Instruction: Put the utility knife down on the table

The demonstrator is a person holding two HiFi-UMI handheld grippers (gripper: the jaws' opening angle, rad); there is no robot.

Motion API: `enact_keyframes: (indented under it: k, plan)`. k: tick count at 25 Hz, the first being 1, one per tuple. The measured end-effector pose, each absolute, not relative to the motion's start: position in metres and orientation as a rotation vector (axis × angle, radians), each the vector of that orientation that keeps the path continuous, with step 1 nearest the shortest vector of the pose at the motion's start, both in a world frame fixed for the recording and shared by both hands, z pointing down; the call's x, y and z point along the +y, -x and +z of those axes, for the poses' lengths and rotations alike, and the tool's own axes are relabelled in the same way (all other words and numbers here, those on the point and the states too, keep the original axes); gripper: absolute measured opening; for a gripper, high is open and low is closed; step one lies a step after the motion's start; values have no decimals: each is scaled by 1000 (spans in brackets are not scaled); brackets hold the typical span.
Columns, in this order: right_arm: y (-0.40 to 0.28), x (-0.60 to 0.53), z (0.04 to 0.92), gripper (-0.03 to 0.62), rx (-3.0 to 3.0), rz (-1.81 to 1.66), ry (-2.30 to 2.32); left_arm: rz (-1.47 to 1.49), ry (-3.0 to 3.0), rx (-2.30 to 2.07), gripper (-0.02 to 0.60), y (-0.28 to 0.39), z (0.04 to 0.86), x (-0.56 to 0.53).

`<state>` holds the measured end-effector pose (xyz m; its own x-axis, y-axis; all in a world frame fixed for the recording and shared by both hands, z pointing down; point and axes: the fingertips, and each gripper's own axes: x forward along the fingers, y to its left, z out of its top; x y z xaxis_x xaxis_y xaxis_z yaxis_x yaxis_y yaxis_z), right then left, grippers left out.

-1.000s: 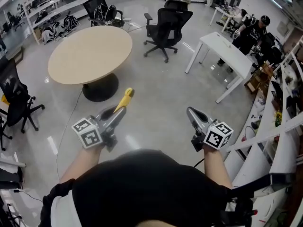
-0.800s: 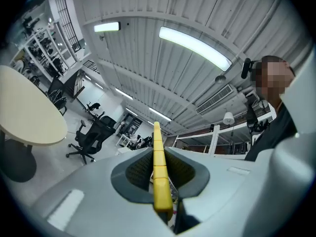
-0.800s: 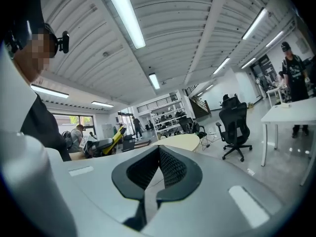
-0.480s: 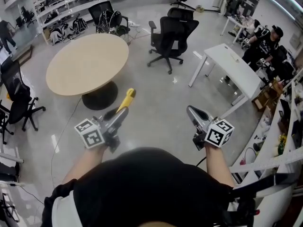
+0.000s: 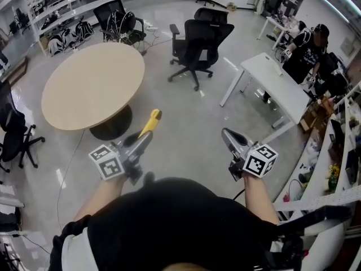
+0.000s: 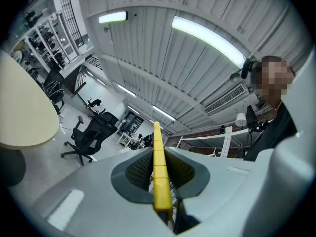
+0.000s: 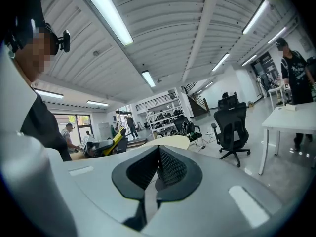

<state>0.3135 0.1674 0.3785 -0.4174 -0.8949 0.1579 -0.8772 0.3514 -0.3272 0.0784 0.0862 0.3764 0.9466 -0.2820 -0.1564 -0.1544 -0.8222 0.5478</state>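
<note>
Ahead on the open floor, the round counter (image 5: 93, 86) is well apart from both hands, so the utility knife (image 5: 151, 121) cannot be laid down yet. The left gripper (image 5: 144, 136) has its jaws clamped on it, the yellow body pointing forward in the air. The right gripper (image 5: 227, 134) has its jaws together, empty.

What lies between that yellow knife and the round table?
Only bare grey floor, seen in the head view, separates the utility knife, clamped in the left gripper, from the round table.
</note>
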Motion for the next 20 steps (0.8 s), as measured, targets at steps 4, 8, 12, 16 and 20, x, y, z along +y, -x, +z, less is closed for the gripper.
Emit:
enact_keyframes:
  k: [4,8,12,16,20]
  plan:
    - [-306,104,379,14,2501,-560,1725,-312,-2554,-235,57,-78,379,15]
    - [-292,37,367,14,2475,-529,1761,-304,-2568,-160,57,-76,367,-59]
    - [-285,-22,362,14,2447,-516,1818,-299,-2562,-106,57,-73,362,-122]
    - [-285,-69,364,14,2445,-520,1821,-297,-2560,-117,57,-69,369,-169]
    - [-288,-107,371,14,2461,-546,1803,-288,-2536,-151,57,-68,379,-207]
